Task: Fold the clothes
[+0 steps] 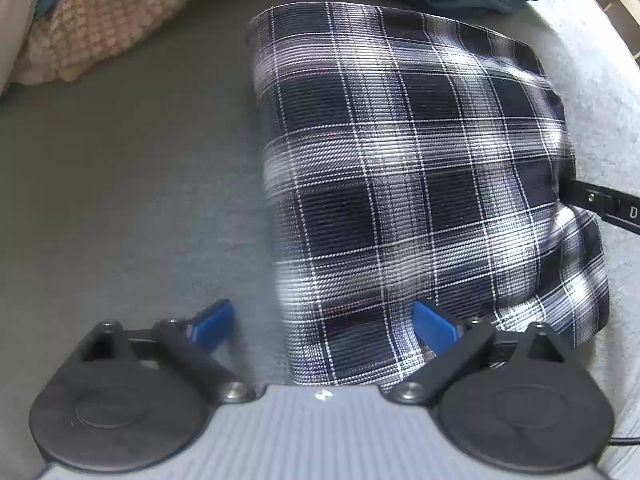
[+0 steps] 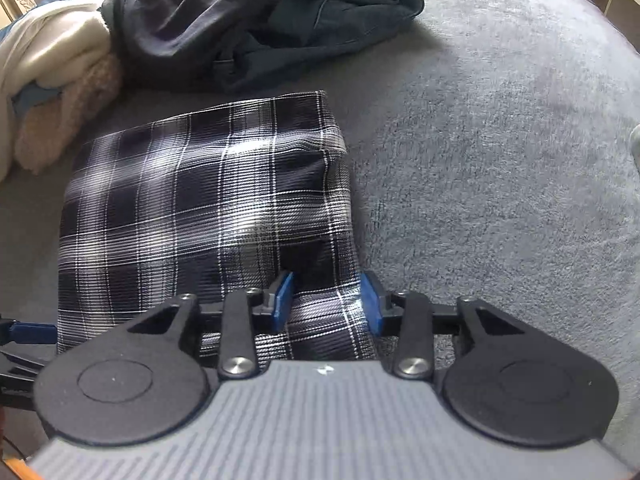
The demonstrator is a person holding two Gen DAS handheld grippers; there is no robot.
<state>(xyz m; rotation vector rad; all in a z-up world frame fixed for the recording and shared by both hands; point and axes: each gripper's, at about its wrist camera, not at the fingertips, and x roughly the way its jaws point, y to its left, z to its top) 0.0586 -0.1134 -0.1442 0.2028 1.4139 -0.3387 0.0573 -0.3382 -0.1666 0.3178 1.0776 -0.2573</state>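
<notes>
We see the plaid garment lying folded; left gripper and right gripper spread, straddling its near corners: tidying or releasing.

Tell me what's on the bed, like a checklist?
Surface: grey blanket, fuzzy.
Job's things: checked cloth, folded into a rectangle, lying flat.
Clutter: dark clothes heaped behind it; cream and tan bedding at the far left.
Grippers: left gripper open at the cloth's near left edge; right gripper open, its fingers either side of the cloth's right edge.
Cables: thin black cable.
Surroundings: too cropped to tell.
</notes>
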